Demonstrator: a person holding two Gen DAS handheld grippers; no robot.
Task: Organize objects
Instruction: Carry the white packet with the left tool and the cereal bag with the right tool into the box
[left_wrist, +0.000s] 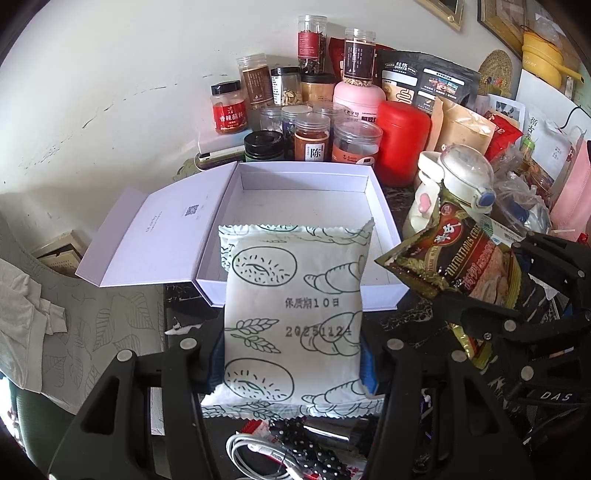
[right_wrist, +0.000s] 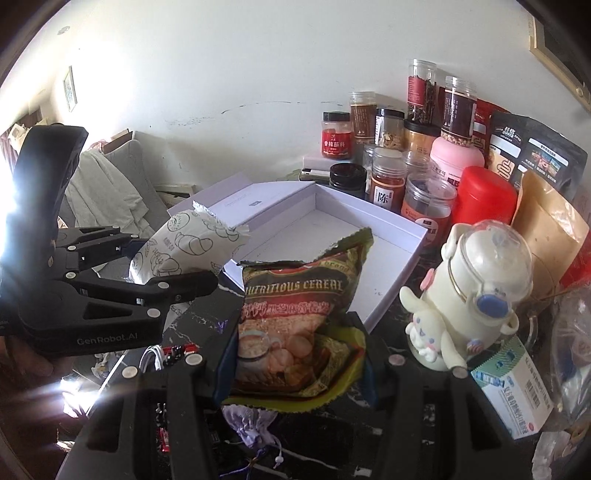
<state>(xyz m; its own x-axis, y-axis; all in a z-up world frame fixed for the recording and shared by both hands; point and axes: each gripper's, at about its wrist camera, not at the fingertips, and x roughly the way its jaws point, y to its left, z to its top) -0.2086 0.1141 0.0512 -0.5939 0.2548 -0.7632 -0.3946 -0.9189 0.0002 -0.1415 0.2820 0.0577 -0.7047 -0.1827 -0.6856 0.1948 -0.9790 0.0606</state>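
Note:
My left gripper (left_wrist: 293, 350) is shut on a white bread packet (left_wrist: 295, 314) printed with green pastry drawings, held upright just in front of an open white box (left_wrist: 384, 206). My right gripper (right_wrist: 295, 350) is shut on a torn cereal packet (right_wrist: 299, 321) marked "Nutritious Cereal", also held above the dark table near the box (right_wrist: 391, 229). In the right wrist view the left gripper (right_wrist: 173, 258) shows at the left with the bread packet (right_wrist: 184, 247). The left wrist view catches the cereal packet (left_wrist: 461, 262) at the right, in the right gripper (left_wrist: 476, 291). The box is empty inside.
Behind the box stand several spice jars (left_wrist: 312, 136), a red canister (left_wrist: 402, 144) and dark pouches (left_wrist: 424, 81). A white cartoon bottle (right_wrist: 469, 295) and a medicine carton (right_wrist: 517, 387) stand right of it. White cable (left_wrist: 255, 454) and a purple pouch (right_wrist: 251, 424) lie below the grippers. The box lid (left_wrist: 155, 236) lies open to the left.

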